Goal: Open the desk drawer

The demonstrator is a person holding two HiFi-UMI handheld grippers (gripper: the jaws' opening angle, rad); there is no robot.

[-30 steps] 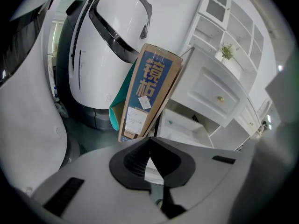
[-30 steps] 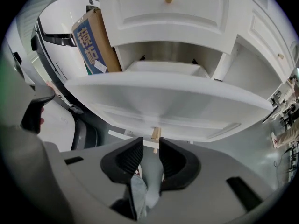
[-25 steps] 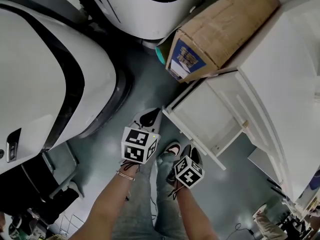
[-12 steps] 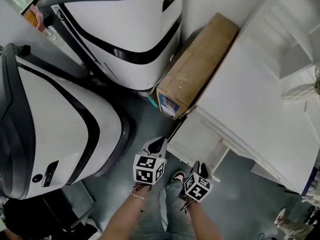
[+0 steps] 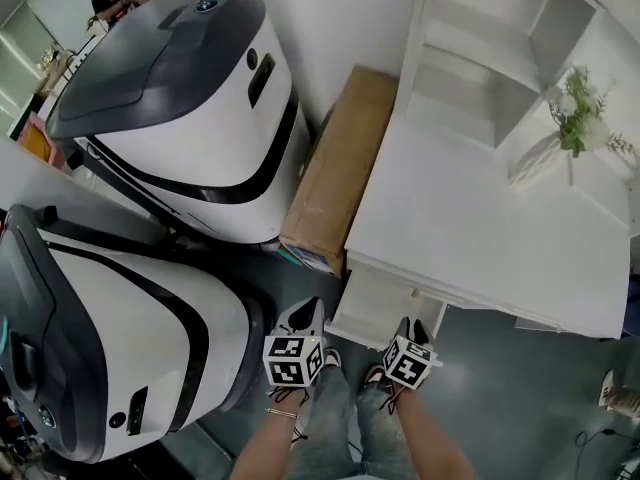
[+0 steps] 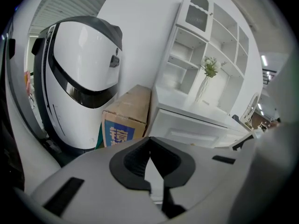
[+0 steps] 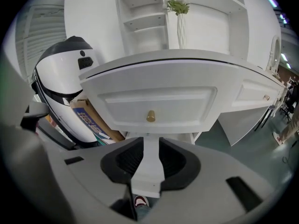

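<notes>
The drawer (image 7: 154,101) sits shut under the white counter's (image 7: 187,64) front edge, its small knob (image 7: 150,116) well ahead of the right gripper (image 7: 151,149), whose fingers stand apart and empty. The left gripper's (image 6: 150,148) fingers seem closed at the tips, holding nothing. An off-centre pinch could slip off the knob; a skewed pull might jam the drawer.

Floor (image 5: 520,368): dark grey-green, smooth, slightly glossy. Wall (image 5: 340,18): plain white. A white shelf unit (image 5: 480,58) with open compartments stands against it, above a white tabletop (image 5: 480,218). A cardboard box (image 5: 335,173) sits between the tabletop and two large white-and-black machines (image 5: 190,118). Lighting is even.
</notes>
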